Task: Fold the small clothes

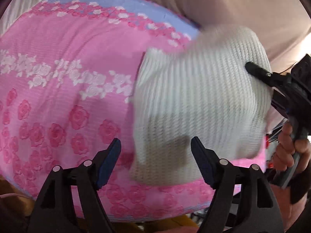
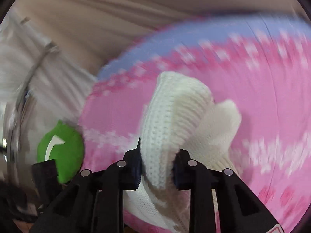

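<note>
on the pink rose-patterned bedspread [image 1: 64,89]: a fold in progress.
right tongs [image 2: 157,171] pinch the white ribbed knit garment [image 1: 194,104] at its 3 o'clock edge; left tongs [image 1: 155,153] wide, empty; next, carry it toward 9 o'clock.

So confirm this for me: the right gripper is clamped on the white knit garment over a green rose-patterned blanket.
Not quite. The right gripper is clamped on the white knit garment, but the rose-patterned blanket under it is pink with a pale blue border, not green. Both wrist views show it.
</note>
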`<move>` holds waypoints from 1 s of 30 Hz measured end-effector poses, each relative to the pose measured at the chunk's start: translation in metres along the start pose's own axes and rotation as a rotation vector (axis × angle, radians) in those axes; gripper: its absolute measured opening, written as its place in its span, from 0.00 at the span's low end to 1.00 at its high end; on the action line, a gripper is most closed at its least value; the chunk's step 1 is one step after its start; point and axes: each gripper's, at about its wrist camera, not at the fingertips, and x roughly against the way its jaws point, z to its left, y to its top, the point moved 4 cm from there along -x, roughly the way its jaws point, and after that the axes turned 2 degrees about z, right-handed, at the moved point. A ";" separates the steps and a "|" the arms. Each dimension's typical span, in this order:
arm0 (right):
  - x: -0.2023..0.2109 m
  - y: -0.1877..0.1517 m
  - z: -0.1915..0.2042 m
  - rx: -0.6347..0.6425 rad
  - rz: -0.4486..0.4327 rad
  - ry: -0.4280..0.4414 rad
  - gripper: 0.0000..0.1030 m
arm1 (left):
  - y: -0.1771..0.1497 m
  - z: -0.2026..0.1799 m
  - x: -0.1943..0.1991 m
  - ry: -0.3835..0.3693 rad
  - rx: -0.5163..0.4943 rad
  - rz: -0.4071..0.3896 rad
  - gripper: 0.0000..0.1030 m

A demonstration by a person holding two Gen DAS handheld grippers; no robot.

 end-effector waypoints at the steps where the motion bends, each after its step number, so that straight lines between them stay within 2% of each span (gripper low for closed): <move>1: -0.003 0.001 -0.004 -0.004 -0.004 -0.014 0.22 | -0.001 -0.001 -0.006 0.015 -0.004 0.008 0.71; 2: -0.016 -0.003 -0.025 -0.029 0.022 -0.078 0.24 | -0.002 0.001 -0.013 0.034 -0.012 0.015 0.71; 4: -0.055 -0.021 -0.074 -0.055 0.147 -0.310 0.35 | -0.005 0.001 -0.022 0.079 -0.021 0.028 0.71; 5: -0.062 -0.034 -0.100 -0.096 0.191 -0.365 0.40 | -0.006 0.001 -0.022 0.084 -0.023 0.025 0.71; 7: -0.031 -0.040 -0.110 -0.250 0.087 -0.291 0.45 | -0.007 0.000 -0.018 0.097 -0.025 0.002 0.71; 9: 0.001 -0.044 -0.100 -0.255 0.013 -0.276 0.45 | -0.010 -0.003 -0.007 0.105 -0.040 -0.022 0.71; 11: 0.032 -0.059 -0.084 -0.237 -0.021 -0.244 0.46 | -0.010 -0.006 0.000 0.106 -0.048 -0.055 0.72; 12: 0.038 -0.068 -0.077 -0.234 -0.023 -0.217 0.45 | -0.011 -0.009 0.004 0.107 -0.053 -0.074 0.73; 14: 0.040 -0.095 -0.067 -0.230 0.019 -0.175 0.33 | -0.010 -0.017 0.002 0.104 -0.067 -0.086 0.77; 16: 0.020 -0.126 -0.066 -0.233 0.097 -0.190 0.31 | -0.011 -0.026 -0.011 0.109 -0.094 -0.052 0.77; 18: -0.005 -0.146 -0.074 -0.239 0.132 -0.260 0.30 | -0.011 -0.030 -0.023 0.140 -0.117 -0.034 0.75; 19: -0.012 -0.150 -0.077 -0.251 0.132 -0.311 0.30 | -0.012 -0.032 -0.023 0.145 -0.121 -0.032 0.75; 21: -0.001 -0.146 -0.068 -0.268 0.098 -0.327 0.31 | -0.013 -0.037 -0.018 0.143 -0.133 -0.060 0.75; 23: 0.022 -0.140 -0.045 -0.214 0.027 -0.357 0.31 | -0.013 -0.040 -0.017 0.154 -0.144 -0.071 0.76; 25: 0.032 -0.139 -0.029 -0.158 -0.006 -0.389 0.31 | -0.016 -0.038 -0.019 0.176 -0.136 -0.063 0.76; 27: 0.025 -0.144 -0.030 -0.144 0.014 -0.422 0.34 | -0.019 -0.030 -0.018 0.173 -0.102 -0.056 0.76; 28: 0.020 -0.149 -0.037 -0.167 0.036 -0.414 0.40 | -0.020 -0.024 -0.017 0.175 -0.080 -0.054 0.76; 30: 0.007 -0.164 -0.062 -0.268 0.090 -0.348 0.49 | -0.024 -0.010 -0.018 0.188 -0.036 -0.043 0.76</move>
